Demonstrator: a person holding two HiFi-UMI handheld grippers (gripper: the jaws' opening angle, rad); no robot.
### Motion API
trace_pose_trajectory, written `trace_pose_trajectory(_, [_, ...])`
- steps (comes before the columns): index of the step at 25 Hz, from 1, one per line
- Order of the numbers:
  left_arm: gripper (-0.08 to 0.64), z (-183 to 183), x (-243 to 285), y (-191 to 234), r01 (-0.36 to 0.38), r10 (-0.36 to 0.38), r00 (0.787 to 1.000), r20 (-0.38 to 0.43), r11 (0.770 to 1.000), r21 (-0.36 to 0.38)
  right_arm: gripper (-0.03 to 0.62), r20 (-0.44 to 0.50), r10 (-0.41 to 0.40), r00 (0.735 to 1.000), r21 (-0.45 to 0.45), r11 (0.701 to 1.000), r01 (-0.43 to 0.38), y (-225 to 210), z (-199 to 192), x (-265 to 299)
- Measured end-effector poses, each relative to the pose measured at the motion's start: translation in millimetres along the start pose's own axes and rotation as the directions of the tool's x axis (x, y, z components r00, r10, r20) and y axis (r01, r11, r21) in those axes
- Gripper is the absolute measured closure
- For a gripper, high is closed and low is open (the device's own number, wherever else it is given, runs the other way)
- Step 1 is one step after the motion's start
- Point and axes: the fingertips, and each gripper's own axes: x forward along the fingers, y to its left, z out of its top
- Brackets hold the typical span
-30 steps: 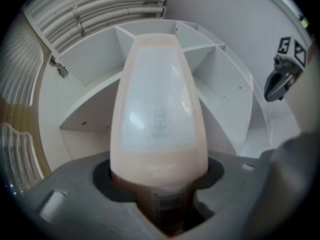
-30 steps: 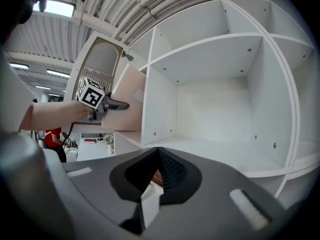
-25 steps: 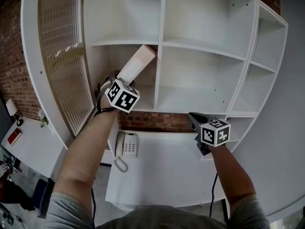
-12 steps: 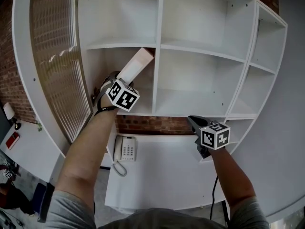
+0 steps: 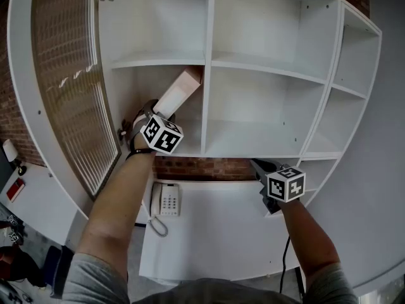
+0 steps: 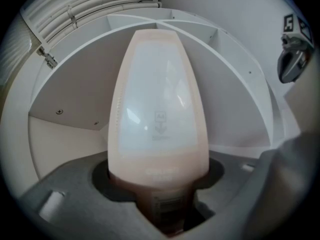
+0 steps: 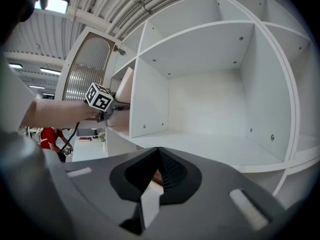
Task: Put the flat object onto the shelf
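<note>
Left gripper (image 6: pixel 160 206) fingers clamp flat A4 pack (image 6: pixel 157 114) by near end; pack tilted at shelf (image 5: pixel 158 61) compartment mouth. Level it, clear divider (image 5: pixel 204 106), slide in flat (right gripper (image 7: pixel 157 176) closed, empty).

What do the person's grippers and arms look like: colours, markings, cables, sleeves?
The left gripper and the right gripper are dark grey, and each carries a white cube with black square markers. A thin black cable trails below each forearm. The person wears a grey short-sleeved shirt.
</note>
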Motion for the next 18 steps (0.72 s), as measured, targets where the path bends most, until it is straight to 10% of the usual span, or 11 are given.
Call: trace_pose_trajectory(18, [0.091, 7, -14, -16, 0.097, -0.098, 0.995, -0.012, 0.993, -0.065, 0.583, 0.002, -0.005, 1.000, 0.001, 1.000, 0.005, 14, -2, -19])
